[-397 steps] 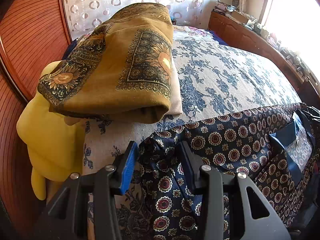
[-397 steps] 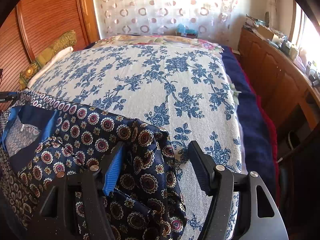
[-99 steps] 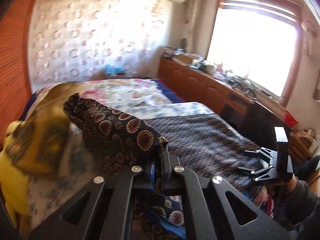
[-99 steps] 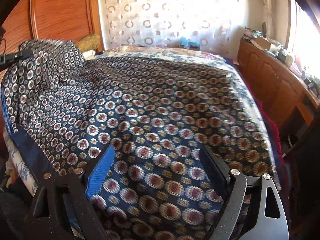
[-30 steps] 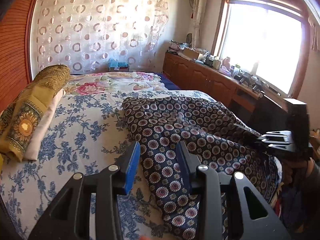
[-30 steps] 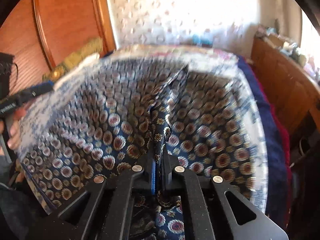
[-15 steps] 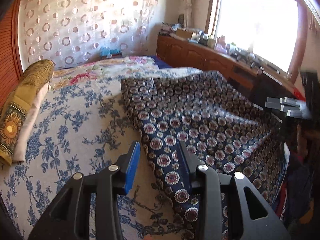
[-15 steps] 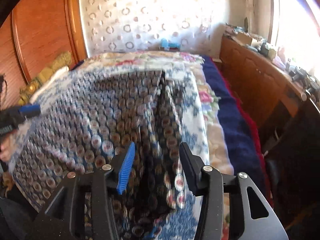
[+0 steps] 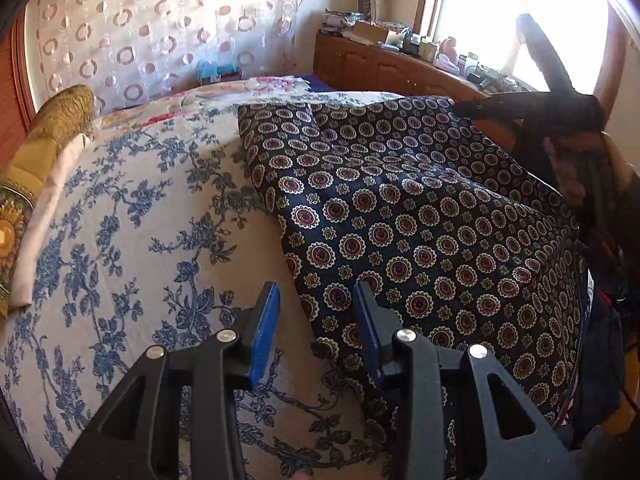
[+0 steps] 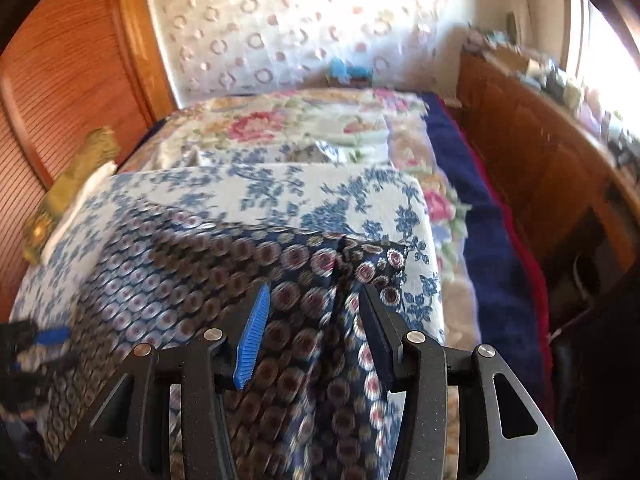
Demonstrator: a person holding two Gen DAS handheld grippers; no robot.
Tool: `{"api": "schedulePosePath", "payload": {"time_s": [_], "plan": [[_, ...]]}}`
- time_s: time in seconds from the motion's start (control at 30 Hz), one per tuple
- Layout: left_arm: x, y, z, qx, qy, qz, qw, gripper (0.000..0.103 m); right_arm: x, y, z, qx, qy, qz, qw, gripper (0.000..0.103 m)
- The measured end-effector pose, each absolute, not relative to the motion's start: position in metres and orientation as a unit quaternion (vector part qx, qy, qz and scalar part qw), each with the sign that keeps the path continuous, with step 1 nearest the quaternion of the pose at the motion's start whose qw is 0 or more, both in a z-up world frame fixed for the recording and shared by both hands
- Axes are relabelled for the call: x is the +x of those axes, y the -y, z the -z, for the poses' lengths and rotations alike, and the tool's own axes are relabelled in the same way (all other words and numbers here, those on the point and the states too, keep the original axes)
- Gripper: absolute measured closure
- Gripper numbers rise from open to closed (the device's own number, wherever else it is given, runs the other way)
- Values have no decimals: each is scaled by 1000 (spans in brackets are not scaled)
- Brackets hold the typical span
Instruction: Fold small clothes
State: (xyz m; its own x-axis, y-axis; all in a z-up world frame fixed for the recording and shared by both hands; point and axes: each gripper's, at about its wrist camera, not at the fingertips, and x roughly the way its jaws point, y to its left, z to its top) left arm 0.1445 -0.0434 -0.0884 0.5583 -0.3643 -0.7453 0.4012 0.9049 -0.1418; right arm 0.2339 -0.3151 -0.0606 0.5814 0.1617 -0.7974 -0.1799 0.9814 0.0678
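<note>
The left gripper (image 9: 316,320) hangs low over the bed with its blue-padded jaws apart and nothing between them; the near left edge of the navy medallion-print garment (image 9: 420,224) runs under the gap, so one finger sits over the bedspread and the other over the cloth. From there the garment lies spread across the right half of the blue-and-white floral bedspread (image 9: 132,216), mostly flat, with a shallow ridge running toward the far right and a small flap at its far left corner. Its right side drapes off the bed edge. At that right side the right gripper (image 9: 532,110) shows as a dark blurred shape above the cloth, with the person's hand behind it.

In the right wrist view the right gripper (image 10: 312,328) also has its jaws parted, holding nothing. It hovers above a bunched vertical crease of the garment (image 10: 248,280), close to the cloth's far right corner; whether the fingers touch the fabric cannot be told through the blur. The left gripper (image 10: 44,340) appears at the far left edge, blurred.

Further out, a folded mustard-gold patterned blanket (image 9: 44,140) over a pale cloth lies along the left side of the bed. Beyond it a pink-flowered coverlet (image 10: 288,124) covers the head of the bed, a circle-patterned curtain (image 9: 160,28) hangs behind, and a wooden cabinet (image 9: 400,68) crowded with small items runs under the bright window
</note>
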Motion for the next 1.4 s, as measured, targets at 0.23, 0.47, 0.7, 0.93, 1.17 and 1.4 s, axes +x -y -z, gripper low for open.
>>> {"api": "schedulePosePath", "payload": {"time_s": [0.23, 0.47, 0.7, 0.93, 1.17, 1.4], "plan": [[144, 45, 89, 32, -417, 215, 882, 65, 250, 325, 68, 23, -453, -133, 881, 103], [140, 54, 90, 62, -415, 210, 883, 59, 236, 336, 29, 1, -364, -50, 930, 103], [140, 55, 89, 61, -416, 213, 882, 56, 232, 327, 41, -54, -406, -32, 912, 83], [139, 55, 89, 62, -416, 213, 882, 56, 162, 329, 37, -42, -386, -60, 919, 55], [139, 55, 89, 63, -416, 212, 882, 55, 73, 331, 46, -26, -386, -90, 918, 55], [139, 55, 89, 61, -416, 213, 882, 55, 32, 328, 55, -10, -398, -95, 913, 55]]}}
